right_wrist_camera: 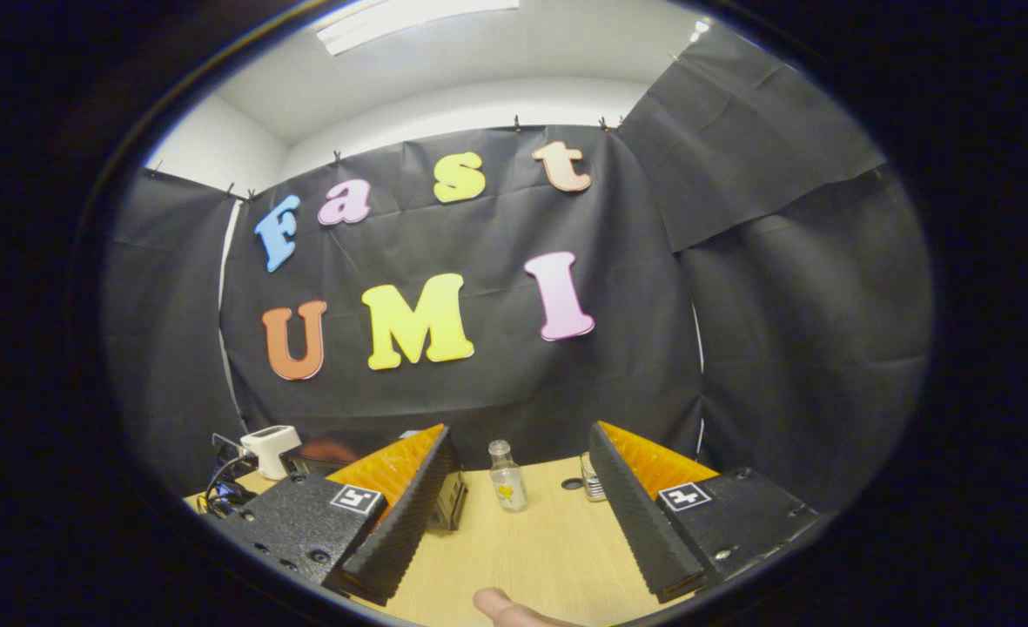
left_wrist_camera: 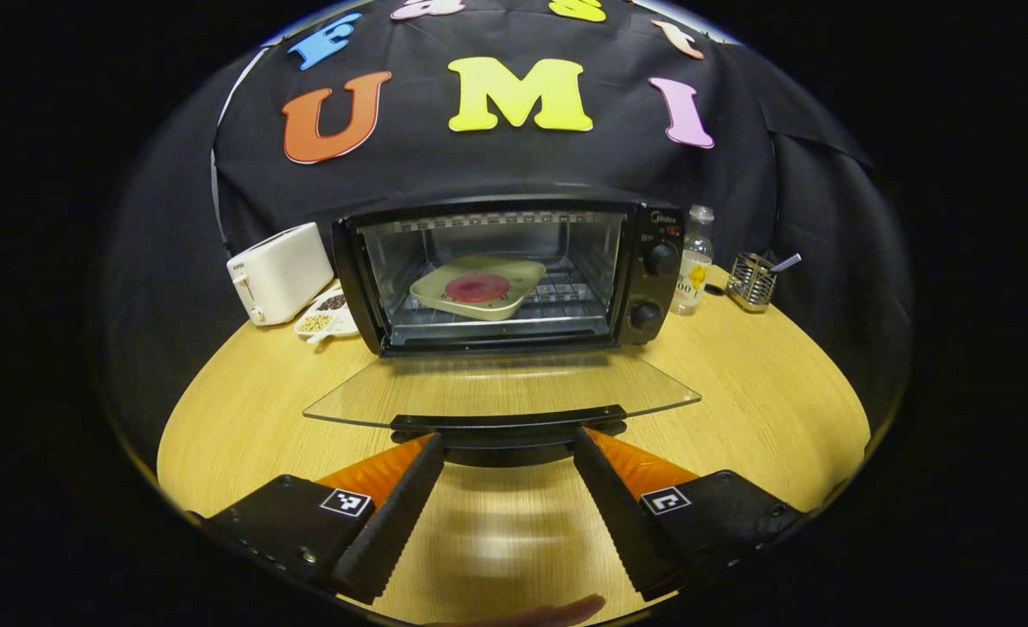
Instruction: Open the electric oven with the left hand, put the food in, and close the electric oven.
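In the left gripper view a black electric oven [left_wrist_camera: 648,279] stands at the back of the round wooden table [left_wrist_camera: 766,409]. Its glass door [left_wrist_camera: 500,390] lies folded down flat toward me. Inside, on the rack, rests a pale green plate [left_wrist_camera: 479,287] carrying a round red piece of food [left_wrist_camera: 477,287]. My left gripper [left_wrist_camera: 508,435] is open, its fingertips on either side of the door's black handle [left_wrist_camera: 508,421] without pressing it. In the right gripper view my right gripper [right_wrist_camera: 522,440] is open and empty, raised above the table and pointing at the back wall.
A white toaster [left_wrist_camera: 280,272] and a small dish of beans [left_wrist_camera: 322,315] sit left of the oven. To its right stand a clear bottle [left_wrist_camera: 694,261] and a wire utensil holder [left_wrist_camera: 753,280]. The bottle [right_wrist_camera: 507,475] appears between the right fingers. A fingertip [right_wrist_camera: 500,605] shows at the bottom.
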`<state>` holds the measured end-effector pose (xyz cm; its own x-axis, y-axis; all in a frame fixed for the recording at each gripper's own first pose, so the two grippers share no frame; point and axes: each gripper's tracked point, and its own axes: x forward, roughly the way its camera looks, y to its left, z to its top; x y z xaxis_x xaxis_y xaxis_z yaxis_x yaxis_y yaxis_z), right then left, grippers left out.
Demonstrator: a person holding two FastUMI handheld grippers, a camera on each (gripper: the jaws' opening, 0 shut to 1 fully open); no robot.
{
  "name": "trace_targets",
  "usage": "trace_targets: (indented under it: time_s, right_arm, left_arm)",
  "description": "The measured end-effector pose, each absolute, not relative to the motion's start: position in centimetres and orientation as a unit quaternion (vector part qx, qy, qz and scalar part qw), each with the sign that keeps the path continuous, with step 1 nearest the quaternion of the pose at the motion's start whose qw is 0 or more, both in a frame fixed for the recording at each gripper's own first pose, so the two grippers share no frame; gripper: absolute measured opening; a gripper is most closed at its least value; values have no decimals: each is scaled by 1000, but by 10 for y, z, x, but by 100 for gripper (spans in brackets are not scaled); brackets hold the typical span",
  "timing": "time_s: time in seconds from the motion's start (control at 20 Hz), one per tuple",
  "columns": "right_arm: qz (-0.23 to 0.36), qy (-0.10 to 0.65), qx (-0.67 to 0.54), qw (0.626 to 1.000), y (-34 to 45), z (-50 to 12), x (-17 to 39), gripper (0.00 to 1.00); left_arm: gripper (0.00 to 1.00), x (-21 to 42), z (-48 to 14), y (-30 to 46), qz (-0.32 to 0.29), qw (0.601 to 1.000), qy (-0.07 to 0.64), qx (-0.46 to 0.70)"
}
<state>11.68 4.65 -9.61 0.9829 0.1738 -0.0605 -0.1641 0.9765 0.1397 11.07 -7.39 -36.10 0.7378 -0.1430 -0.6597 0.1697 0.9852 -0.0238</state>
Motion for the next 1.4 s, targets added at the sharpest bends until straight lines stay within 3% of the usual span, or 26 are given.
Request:
trace_targets:
  time_s: [0.65, 0.8, 0.85, 0.95, 1.4]
  right_arm:
    - [73, 27, 49, 996, 34, -87, 88, 96]
    - [78, 30, 54, 995, 37, -87, 82, 96]
    - [81, 36, 53, 995, 38, -89, 79, 100]
    - [87, 40, 51, 994, 41, -90, 71, 96]
    - [81, 37, 42, 995, 37, -91, 19, 96]
  left_arm:
    - [97, 179, -300, -74, -87, 956, 282, 0]
    - [96, 199, -282, -57, -49, 966, 251, 28]
    - [95, 200, -277, -48, -34, 968, 247, 37]
    - [95, 193, -262, -49, -31, 971, 235, 32]
    - [95, 88, -182, -55, -45, 984, 171, 22]
